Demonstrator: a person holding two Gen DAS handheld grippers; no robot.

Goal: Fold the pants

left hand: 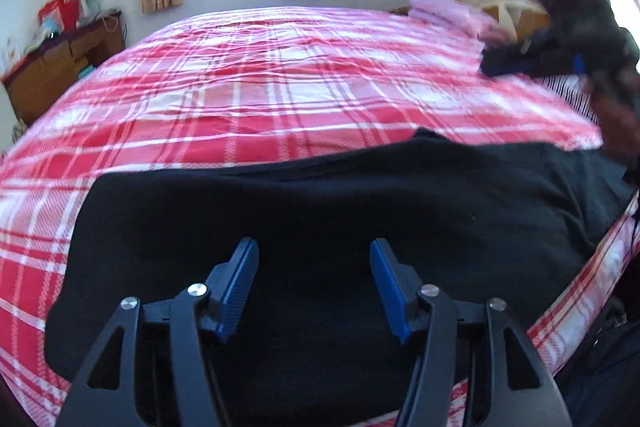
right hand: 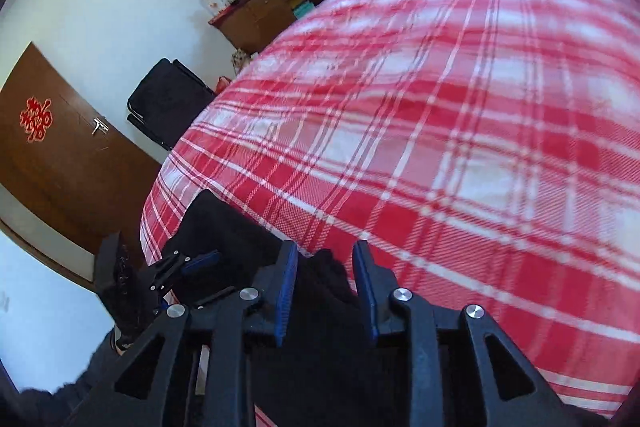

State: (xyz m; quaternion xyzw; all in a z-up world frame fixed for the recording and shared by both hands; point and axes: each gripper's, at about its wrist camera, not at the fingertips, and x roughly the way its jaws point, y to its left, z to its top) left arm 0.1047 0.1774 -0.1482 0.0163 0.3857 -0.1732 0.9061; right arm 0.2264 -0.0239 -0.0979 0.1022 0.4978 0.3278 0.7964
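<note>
While the pants point(left hand: 320, 219) are spread flat along the near edge of the bed point(left hand: 280, 75), the left gripper point(left hand: 314, 267) is hovered just over the middle of the dark cloth, jaws wide and nothing between them. That wide stance is read as readiness to press or pinch the fabric for a fold. The pants are seen as a soft, matte black slab with a rounded left end; the bedspread beneath is a lightly rippled red-and-white plaid. At the far right a blurred right gripper point(left hand: 532, 61) is glimpsed above the bed, with a folded pink stack point(left hand: 452, 13) behind it.

In the right wrist view, the right gripper point(right hand: 325, 279) is held with jaws partly apart, and a bunched peak of black cloth is seen rising between the blue ribbed pads point(right hand: 286, 291). Whether that cloth is actually pinched cannot be told. The pants point(right hand: 224, 227) are trailed left along the bed's edge, where the left gripper point(right hand: 192, 263) is poised over them.
</note>
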